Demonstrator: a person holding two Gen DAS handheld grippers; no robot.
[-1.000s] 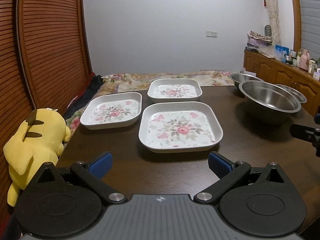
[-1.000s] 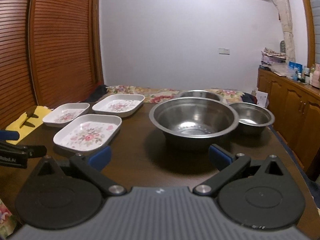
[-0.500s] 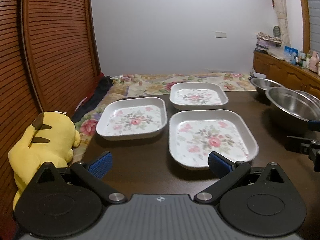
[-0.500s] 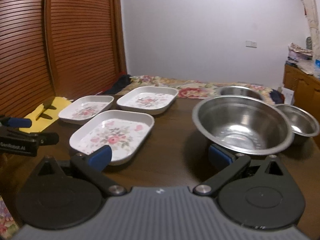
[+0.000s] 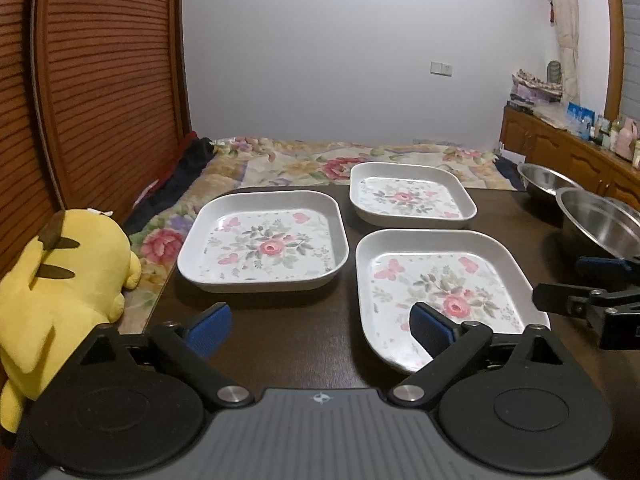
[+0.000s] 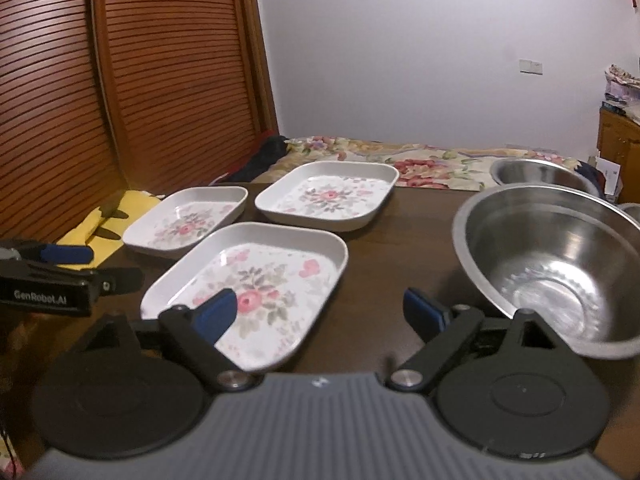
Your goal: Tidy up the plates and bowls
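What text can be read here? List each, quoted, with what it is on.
"GenRobot.AI": on the side of the left gripper, seen from the right wrist view.
Boxes and bottles on the cabinet: print too small and blurred to read.
Plates and bowls: no text.

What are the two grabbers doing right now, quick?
Left gripper: open, holding nothing, above the table.
Right gripper: open, holding nothing, near the front plate.

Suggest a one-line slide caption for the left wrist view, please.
Open left gripper nears three separate floral square plates on a dark table, steel bowls at right.
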